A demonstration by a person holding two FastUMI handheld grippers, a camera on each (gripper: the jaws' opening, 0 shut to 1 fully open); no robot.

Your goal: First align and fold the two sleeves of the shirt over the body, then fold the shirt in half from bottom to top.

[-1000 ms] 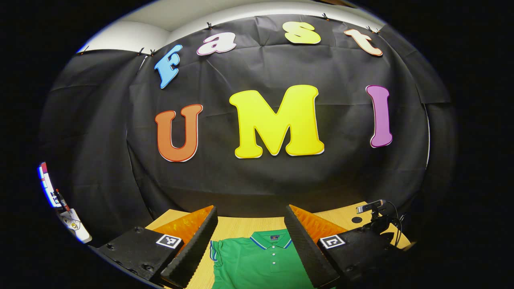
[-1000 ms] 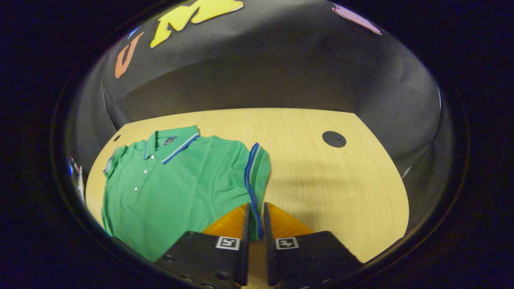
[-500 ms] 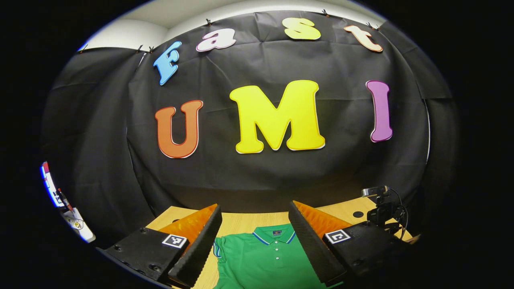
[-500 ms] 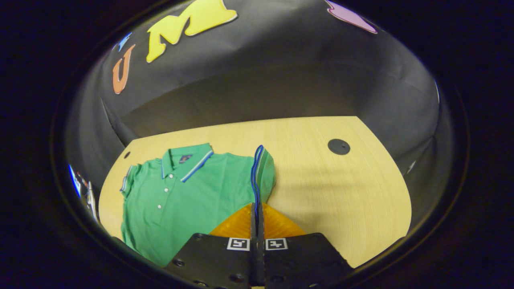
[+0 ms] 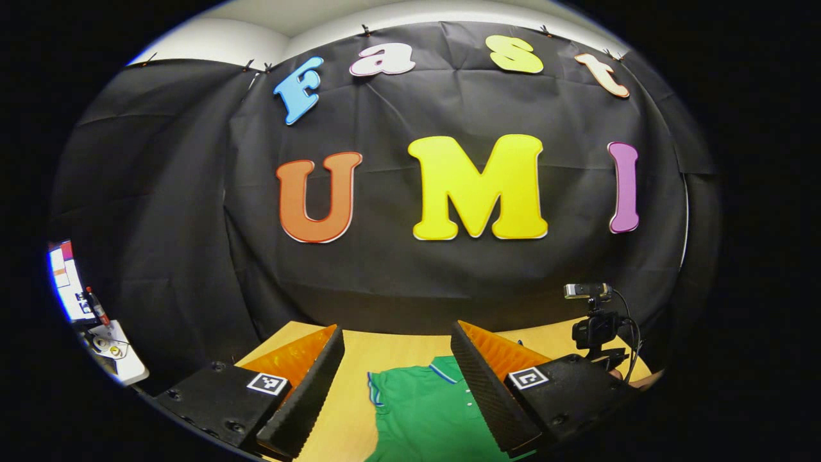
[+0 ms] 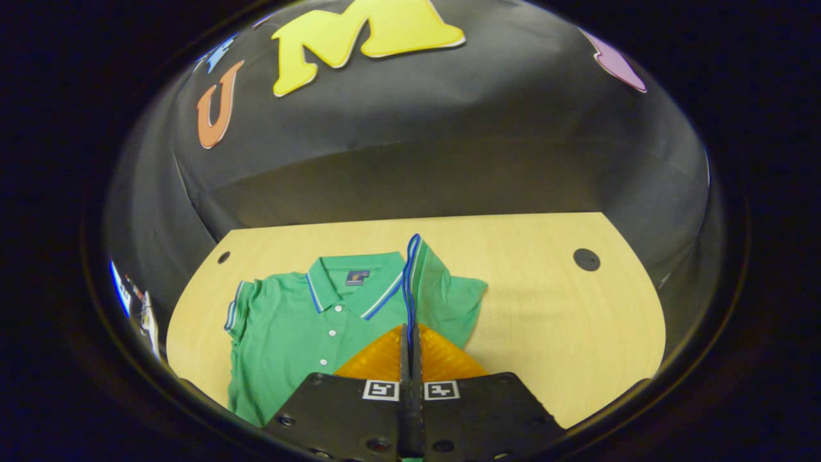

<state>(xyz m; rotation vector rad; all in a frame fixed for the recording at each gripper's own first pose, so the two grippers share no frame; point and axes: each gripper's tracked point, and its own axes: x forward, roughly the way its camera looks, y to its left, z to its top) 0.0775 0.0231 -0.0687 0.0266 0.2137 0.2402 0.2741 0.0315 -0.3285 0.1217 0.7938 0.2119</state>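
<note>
Green polo shirt [image 6: 301, 333] lies flat on the wooden table [image 6: 545, 321], collar toward the far wall. In the right gripper view you get the whole top half: collar, buttons, the striped cuff on the left sleeve, plus the right sleeve [image 6: 426, 282] lifted off the table and pulled in toward the collar. The right gripper [image 6: 410, 340] is pinched tight on that sleeve's striped cuff. From the left gripper view, it's mostly wall with just a strip of shirt [image 5: 423, 410] low down. The left gripper [image 5: 391, 385] hovers above the table, jaws spread wide, holding nothing. Off to its right there's a small camera on a stand [image 5: 593, 314].
</note>
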